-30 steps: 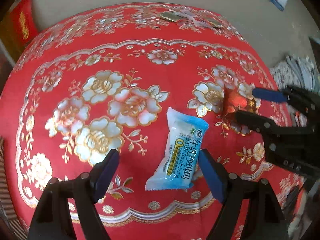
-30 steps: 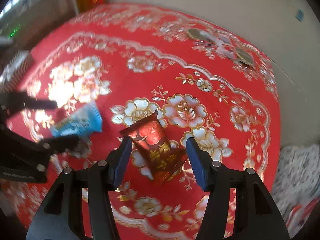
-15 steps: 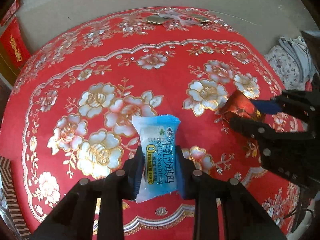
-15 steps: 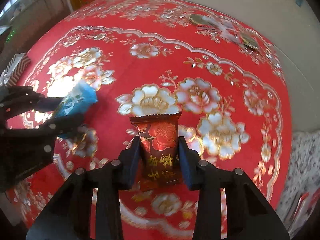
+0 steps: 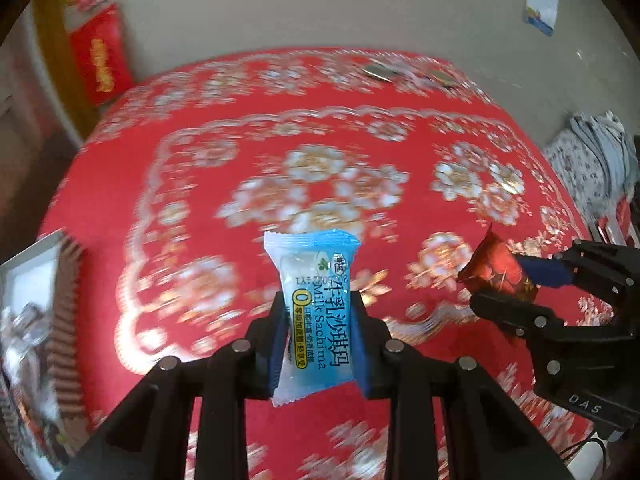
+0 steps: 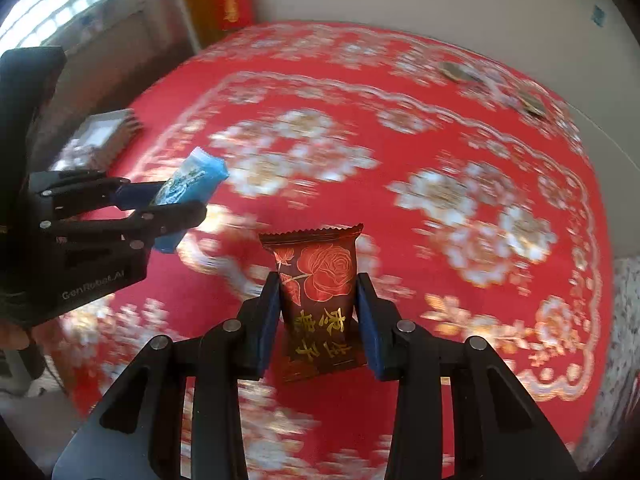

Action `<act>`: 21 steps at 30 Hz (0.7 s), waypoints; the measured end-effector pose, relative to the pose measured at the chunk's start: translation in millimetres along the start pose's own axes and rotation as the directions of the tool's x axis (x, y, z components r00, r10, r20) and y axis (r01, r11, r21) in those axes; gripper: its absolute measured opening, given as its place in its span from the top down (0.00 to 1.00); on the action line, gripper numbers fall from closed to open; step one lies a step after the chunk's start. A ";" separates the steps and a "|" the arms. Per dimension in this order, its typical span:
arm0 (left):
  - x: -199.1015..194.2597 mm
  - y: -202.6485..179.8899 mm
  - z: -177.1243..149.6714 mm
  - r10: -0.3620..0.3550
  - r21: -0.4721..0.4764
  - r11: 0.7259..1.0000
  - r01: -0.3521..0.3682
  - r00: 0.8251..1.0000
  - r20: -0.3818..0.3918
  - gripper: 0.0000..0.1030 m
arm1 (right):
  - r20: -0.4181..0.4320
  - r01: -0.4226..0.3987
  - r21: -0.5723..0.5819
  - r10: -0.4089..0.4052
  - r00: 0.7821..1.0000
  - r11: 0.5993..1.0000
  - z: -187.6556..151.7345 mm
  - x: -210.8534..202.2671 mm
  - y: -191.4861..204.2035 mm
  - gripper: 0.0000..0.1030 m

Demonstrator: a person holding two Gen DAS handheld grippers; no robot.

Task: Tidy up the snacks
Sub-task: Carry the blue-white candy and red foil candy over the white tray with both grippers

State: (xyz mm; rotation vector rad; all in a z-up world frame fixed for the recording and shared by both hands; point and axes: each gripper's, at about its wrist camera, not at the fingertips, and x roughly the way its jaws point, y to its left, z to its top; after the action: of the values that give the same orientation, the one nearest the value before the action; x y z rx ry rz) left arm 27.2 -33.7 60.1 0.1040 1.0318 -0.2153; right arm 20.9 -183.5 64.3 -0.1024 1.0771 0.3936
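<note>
Blue-wrapped snack [image 5: 316,312] is clamped between the fingers of the left gripper [image 5: 318,344] and held clear above the red flowered cloth on the desk [image 5: 208,184]. A dark red snack [image 6: 318,300] is likewise pinched upright by the right gripper [image 6: 316,320], fingers narrowed onto its sides. Both pickups are judged complete; the carry step is in hand. A box [image 6: 98,136] at the desk's left edge is judged the likely destination, so a steady transfer and a release over it are called for next.

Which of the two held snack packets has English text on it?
The blue packet in the left claw: it reads "Milk Sachima". The dark red packet in the right claw shows only a rose and gold Chinese characters.
</note>
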 end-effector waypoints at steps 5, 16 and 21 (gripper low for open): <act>-26.2 44.2 -26.0 0.079 -0.051 0.996 -0.077 0.995 0.052 0.70 | 0.003 -0.063 -0.060 0.063 0.998 0.996 6.6 8.0 55.1 0.66; -66.1 146.2 -77.5 0.202 -0.199 0.963 -0.183 0.976 0.080 0.70 | -0.017 -0.196 -0.210 0.197 0.980 0.958 39.0 30.2 180.0 0.66; -85.0 190.8 -94.1 0.265 -0.261 0.936 -0.234 0.960 0.090 0.70 | -0.031 -0.238 -0.270 0.239 0.971 0.933 56.9 38.2 227.6 0.66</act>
State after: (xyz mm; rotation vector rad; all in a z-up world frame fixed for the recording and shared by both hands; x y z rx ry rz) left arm -50.7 180.6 82.2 -0.0064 0.9041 0.1393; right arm 1.9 52.7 82.8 -0.2161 1.0315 0.7614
